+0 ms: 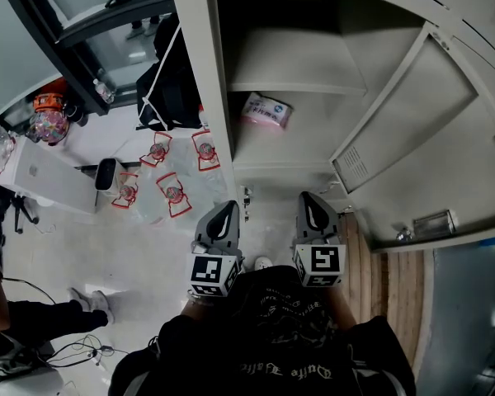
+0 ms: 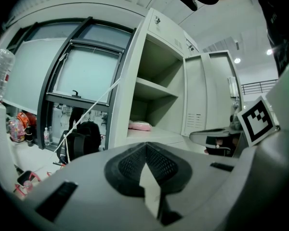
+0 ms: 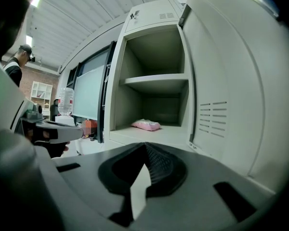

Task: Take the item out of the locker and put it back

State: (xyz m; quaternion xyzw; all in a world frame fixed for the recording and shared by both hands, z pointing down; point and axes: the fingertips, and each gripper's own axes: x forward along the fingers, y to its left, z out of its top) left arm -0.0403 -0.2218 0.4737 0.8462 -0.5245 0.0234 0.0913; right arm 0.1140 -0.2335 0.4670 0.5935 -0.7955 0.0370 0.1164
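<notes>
Currently, soft pink plastic packet (image 1: 266,110) lies on lower shelf (image 1: 322,130) of open grey metal locker (image 1: 200,97)
Left claw (image 1: 228,207) and right claw (image 1: 313,200) are both closed tight, empty, outside the opening; a closed claw entering could shove the packet rearward. Right gripper view shows it whole; left gripper view shows it partly walled off

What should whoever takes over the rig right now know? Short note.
Left gripper: shut, empty, held short of the locker.
Right gripper: shut, empty, beside it.
Door: swung open on the right.
Pink packet: lying on the floor of the lower compartment, no gripper touching it.
Done: locker open; whether the packet has already been out and back cannot be told.
Left, if not: open a gripper, take the packet out, set it back.
</notes>
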